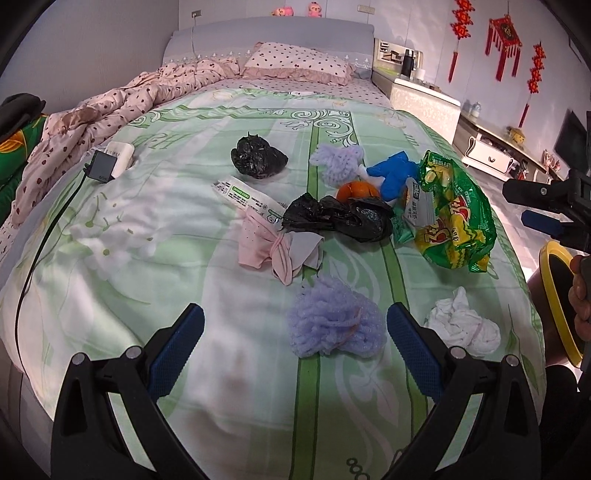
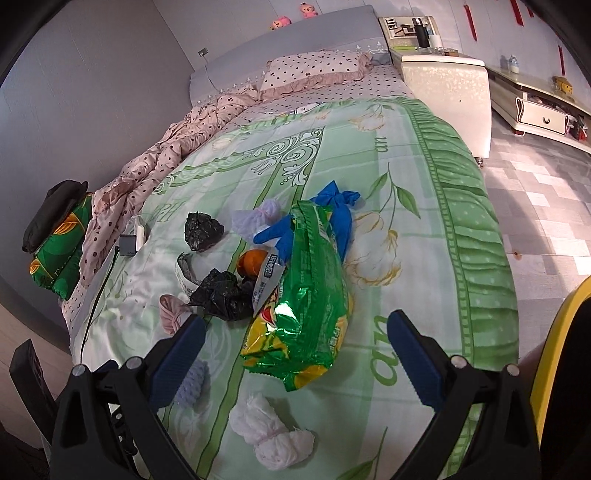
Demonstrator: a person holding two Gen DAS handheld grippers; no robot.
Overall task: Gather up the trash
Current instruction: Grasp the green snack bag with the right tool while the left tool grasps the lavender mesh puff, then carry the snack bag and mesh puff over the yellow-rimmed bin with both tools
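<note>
Scattered trash is spread over the green floral bed cover [image 1: 229,332]: a shiny green-and-yellow crinkled snack bag [image 2: 306,306] at right, two crumpled black plastic bags [image 1: 258,157], two lilac foam nets [image 1: 334,325], and one white tissue wad [image 1: 461,325] nearest. A yellow-rimmed round bin [image 1: 554,306] is seen at the far right edge; its contents cannot be told. The left tool [image 1: 295,347] and right tool [image 2: 295,350] are held wide open, empty.

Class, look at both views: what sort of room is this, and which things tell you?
Almost certainly a home bedroom: a bed with a padded headboard, a polka-dot pillow and a rumpled quilt.
</note>
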